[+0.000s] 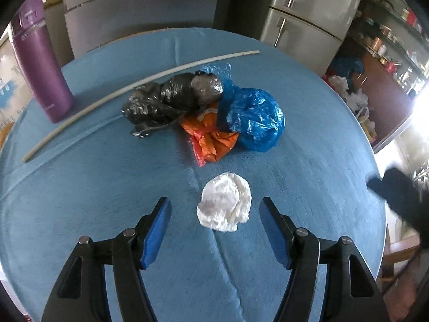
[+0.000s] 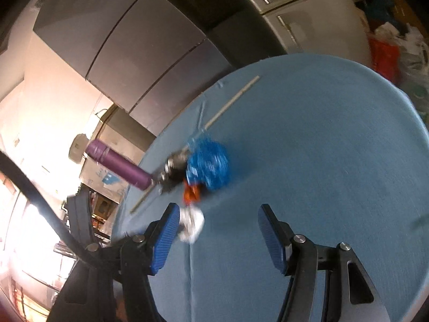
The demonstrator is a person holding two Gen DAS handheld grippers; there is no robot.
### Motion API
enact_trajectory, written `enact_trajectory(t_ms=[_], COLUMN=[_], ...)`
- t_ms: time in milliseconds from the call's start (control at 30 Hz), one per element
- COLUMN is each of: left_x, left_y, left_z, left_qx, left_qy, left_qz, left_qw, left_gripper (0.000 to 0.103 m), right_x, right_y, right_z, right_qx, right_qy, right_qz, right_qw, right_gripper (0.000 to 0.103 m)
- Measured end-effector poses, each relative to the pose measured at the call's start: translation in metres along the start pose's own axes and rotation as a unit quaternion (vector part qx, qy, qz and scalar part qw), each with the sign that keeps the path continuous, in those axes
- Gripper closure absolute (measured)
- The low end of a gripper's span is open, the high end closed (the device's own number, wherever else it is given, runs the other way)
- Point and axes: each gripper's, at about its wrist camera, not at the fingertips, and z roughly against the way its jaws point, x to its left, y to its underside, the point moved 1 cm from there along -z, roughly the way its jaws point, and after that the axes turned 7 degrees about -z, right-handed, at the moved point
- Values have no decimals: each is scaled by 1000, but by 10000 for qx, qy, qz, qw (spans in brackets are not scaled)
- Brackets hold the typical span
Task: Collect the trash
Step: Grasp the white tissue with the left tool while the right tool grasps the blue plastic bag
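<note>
A crumpled white paper ball [image 1: 224, 201] lies on the blue tablecloth [image 1: 80, 187], just ahead of my open, empty left gripper [image 1: 215, 204], between its fingertips. Behind it lie an orange wrapper [image 1: 211, 136], a blue plastic bag ball [image 1: 256, 119] and black plastic bags [image 1: 166, 99]. In the tilted, blurred right wrist view, my right gripper [image 2: 217, 212] is open and empty above the table [image 2: 321, 161]. The white ball [image 2: 191, 225] sits by its left finger, with the blue bag [image 2: 209, 165], the orange wrapper [image 2: 191, 191] and the black bags [image 2: 174, 169] beyond.
A purple flask [image 1: 40, 59] stands at the far left of the table, also in the right wrist view [image 2: 118, 166]. A long white stick [image 1: 134, 83] lies behind the trash. Refrigerators [image 1: 308, 13] stand behind the table. Shelves and bags are at the right.
</note>
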Motion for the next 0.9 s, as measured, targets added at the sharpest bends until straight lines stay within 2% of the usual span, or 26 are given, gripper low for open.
enact_trajectory(t_ms=[100,167,233,367,500,667,900], left_x=[0,2,3,8,13,30,50], left_y=[-1,-1,-1,5,11,29,62], left_z=[-12,-18,-24,-31,-24,-5,35], left_qx=[43,58,102,107,78,48,133], left_qy=[143,265,356,704,669,577,169], left_qz=[35,72,58,160,169,267,344], left_qw=[9999,9996,9993,9973,9976,9980,9992], left_gripper=[34,40,56,66,72,75,75], right_x=[7,10,12,12,15,24,14], right_y=[-27,-40,-51,-57,-52,-36,-4], right_z=[-33,-56,-82,-123,-150,-144,-92], right_qx=[118,226,401,729,964,844,734], right_qy=[-83,-70,-15,69,88,216,233], right_qz=[-72,-86,-159,-330,-363,-72,-151], right_qw=[9999,9997,9991,9968,9946,9962,9969], right_gripper=[38,38,38,38,39,50,51])
